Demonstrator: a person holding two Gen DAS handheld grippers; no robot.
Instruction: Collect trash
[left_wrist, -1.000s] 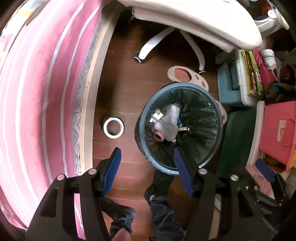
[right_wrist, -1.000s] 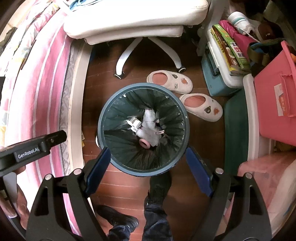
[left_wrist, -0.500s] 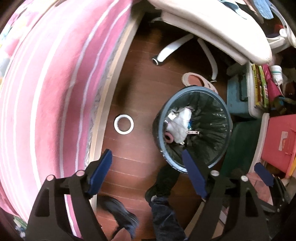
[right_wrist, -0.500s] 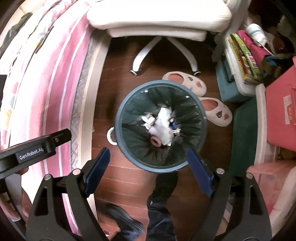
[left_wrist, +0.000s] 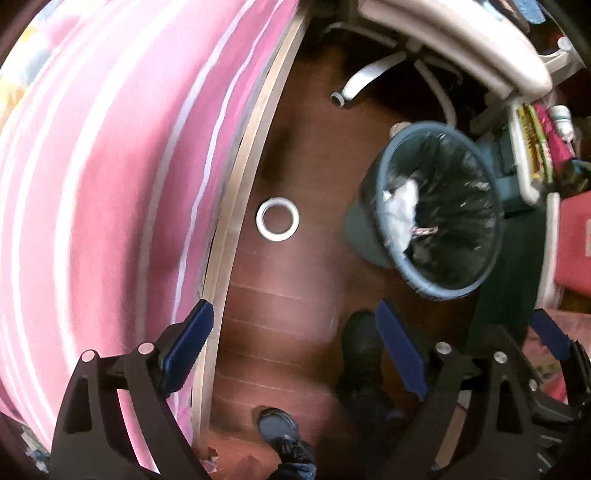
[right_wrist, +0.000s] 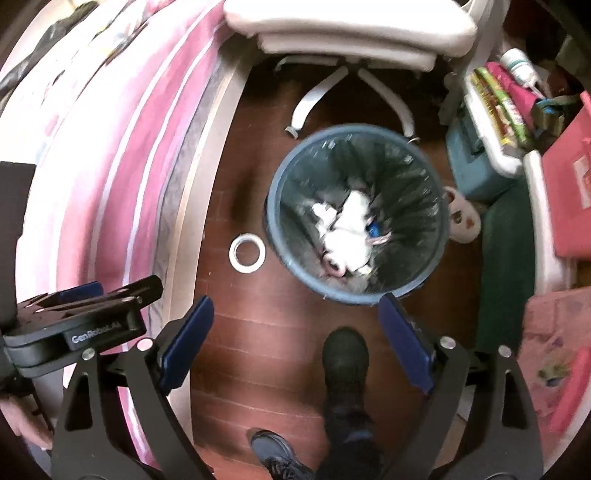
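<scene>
Both views are smeared by motion, so the contents of the trash bin (right_wrist: 356, 212) read only as crumpled white paper (right_wrist: 351, 236) with a pinkish ring-shaped piece at its 7 o'clock side and a small blue scrap at 3 o'clock; nothing finer can be made out. The bin's black liner hides its floor. In the left wrist view the bin (left_wrist: 439, 210) sits at 2 o'clock, its far rim cutting off a slipper behind it, and the paper (left_wrist: 400, 218) shows against the near wall. The slipper (right_wrist: 461, 221) peeks out at the bin's 3 o'clock in the right wrist view, half covered by the rim.

Compared with a second ago, the bin has slid from under the left gripper (left_wrist: 295, 350) toward the upper right of its view, and the white tape roll (left_wrist: 277, 219) now lies near centre, straight ahead at 12 o'clock of the spread fingers. From the right gripper (right_wrist: 295, 345) the roll (right_wrist: 246, 252), earlier hidden behind the bin, is now in plain sight at the bin's 9 o'clock, apart from it.

Both grippers are released, blue pads wide apart, holding nothing. The roll lies flat on the wooden floor (left_wrist: 288, 288) between the bed's (left_wrist: 110, 184) pale edge rail at 9 o'clock and the bin, with bare boards around it. The person's dark shoes (right_wrist: 345, 356) stand at 6 o'clock.
</scene>
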